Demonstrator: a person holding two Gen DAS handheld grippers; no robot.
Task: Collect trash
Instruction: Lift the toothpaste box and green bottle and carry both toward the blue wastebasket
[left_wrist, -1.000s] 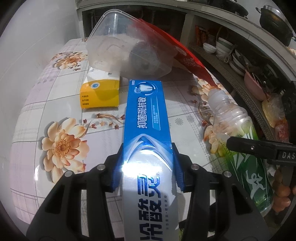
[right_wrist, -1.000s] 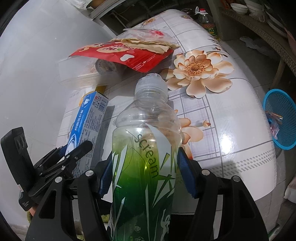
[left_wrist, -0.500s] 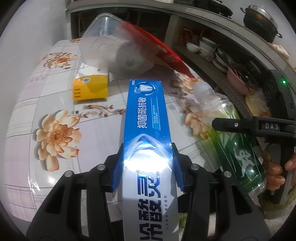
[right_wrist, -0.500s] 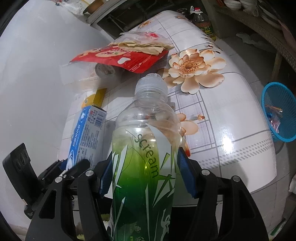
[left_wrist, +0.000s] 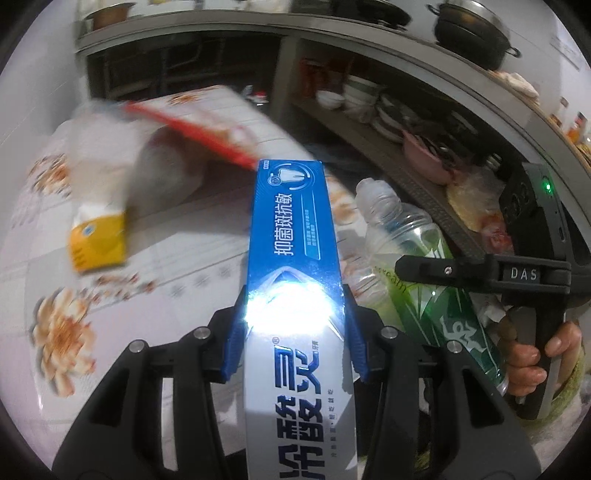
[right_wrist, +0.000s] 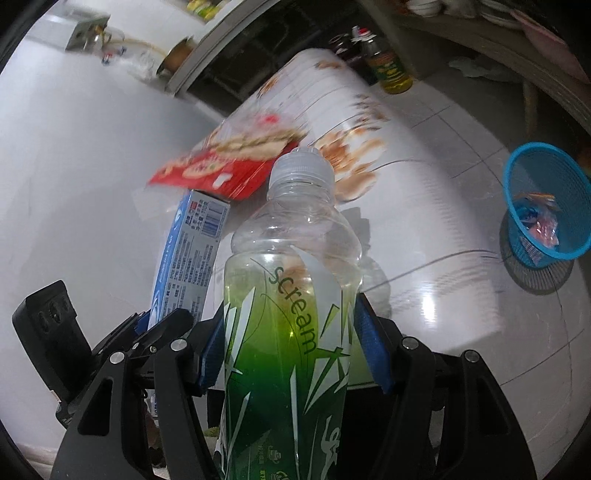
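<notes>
A long blue and silver toothpaste box sticks forward out of my left gripper, whose blue pads are shut on its sides. My right gripper is shut on a clear plastic bottle with a green label and white cap. The bottle and the right gripper also show at the right of the left wrist view, held by a person's hand. The toothpaste box appears at the left of the right wrist view. Both items hang above the floral table.
On the table lie a yellow box, a clear plastic container and a red packet. A blue mesh basket with some scraps stands on the floor at the right. Shelves with bowls and pots run behind.
Both grippers have pulled back and up from the table with their items, so the table's objects look smaller and blurred. The blue basket now shows more fully at the right.
</notes>
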